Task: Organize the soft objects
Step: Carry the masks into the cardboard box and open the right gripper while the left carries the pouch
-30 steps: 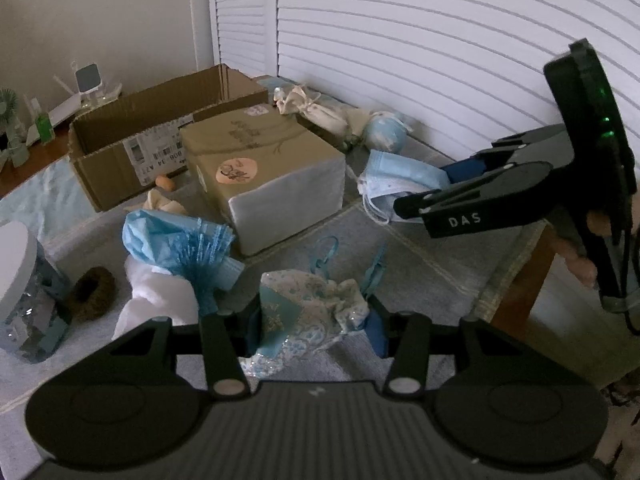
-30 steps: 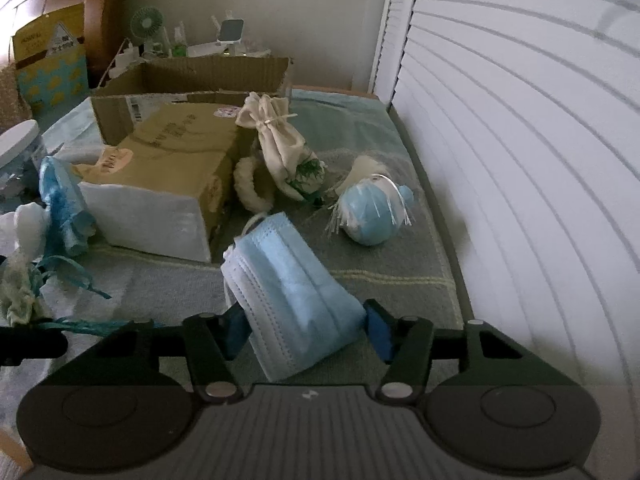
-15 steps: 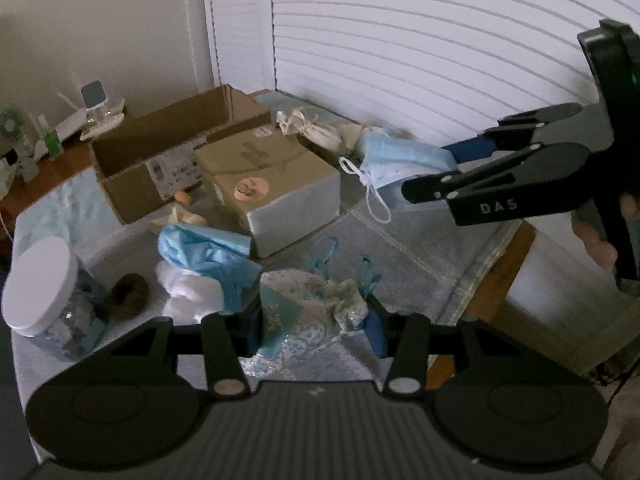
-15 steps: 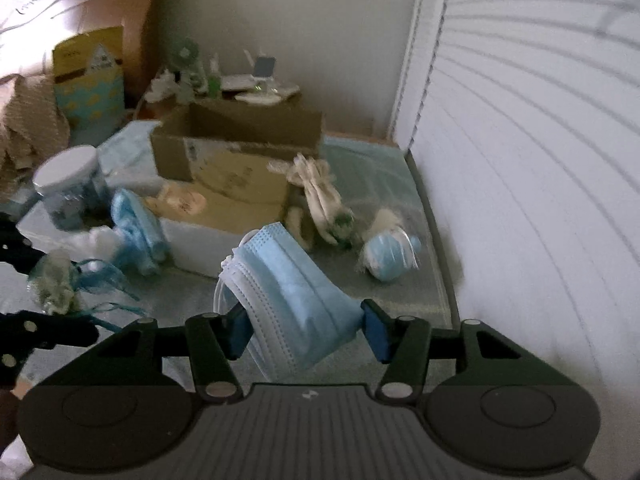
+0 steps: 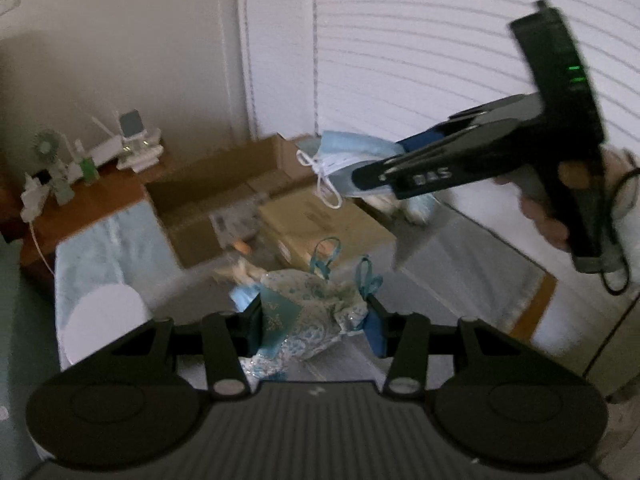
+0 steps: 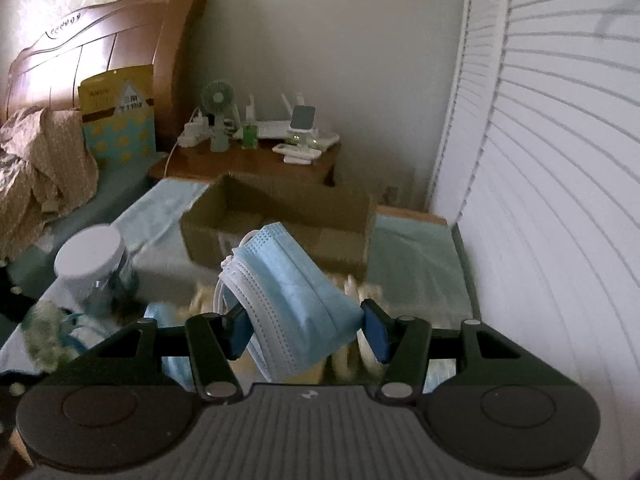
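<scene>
My left gripper point(image 5: 314, 320) is shut on a floral fabric pouch point(image 5: 308, 320) with teal ribbons, held above the table. My right gripper point(image 6: 306, 330) is shut on a stack of blue face masks point(image 6: 288, 292), raised above the table; in the left wrist view it point(image 5: 384, 168) hangs at the upper right with the masks point(image 5: 344, 156) over the open cardboard box point(image 5: 216, 196). The box point(image 6: 280, 216) lies straight ahead in the right wrist view.
A closed tan box point(image 5: 320, 220) sits beside the open one. A white-lidded jar point(image 6: 92, 256) stands at the left. Soft items lie blurred below the grippers. A nightstand point(image 6: 256, 160) with a fan and router is behind; white slatted doors point(image 6: 540, 200) on the right.
Both grippers have risen and tilted up with their loads. The right gripper has carried the masks toward the open cardboard box.
</scene>
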Demonstrator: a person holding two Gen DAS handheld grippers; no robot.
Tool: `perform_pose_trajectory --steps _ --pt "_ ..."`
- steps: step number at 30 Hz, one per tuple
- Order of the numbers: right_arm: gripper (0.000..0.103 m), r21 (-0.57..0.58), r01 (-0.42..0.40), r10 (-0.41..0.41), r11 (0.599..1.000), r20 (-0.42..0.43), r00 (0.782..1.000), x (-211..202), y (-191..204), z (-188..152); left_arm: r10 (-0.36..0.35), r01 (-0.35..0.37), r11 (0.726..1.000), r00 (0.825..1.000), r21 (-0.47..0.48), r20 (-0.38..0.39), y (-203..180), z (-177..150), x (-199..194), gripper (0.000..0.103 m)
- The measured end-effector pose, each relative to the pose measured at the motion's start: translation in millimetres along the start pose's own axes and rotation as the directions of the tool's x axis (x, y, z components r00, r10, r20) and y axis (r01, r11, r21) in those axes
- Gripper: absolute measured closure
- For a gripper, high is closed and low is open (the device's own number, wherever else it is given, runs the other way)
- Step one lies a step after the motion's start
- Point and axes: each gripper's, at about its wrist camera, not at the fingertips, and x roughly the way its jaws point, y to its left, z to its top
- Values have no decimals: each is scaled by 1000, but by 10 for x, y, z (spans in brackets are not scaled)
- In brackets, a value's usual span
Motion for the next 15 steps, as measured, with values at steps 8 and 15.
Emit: perform_pose_trajectory --steps 8,15 --pt "41 -16 -39 39 999 -11 999 726 4 584 68 -67 996 997 -54 28 384 243 113 55" --pt "41 -37 -33 32 999 -39 999 1304 -29 838 117 -115 990 993 -77 25 639 339 272 55"
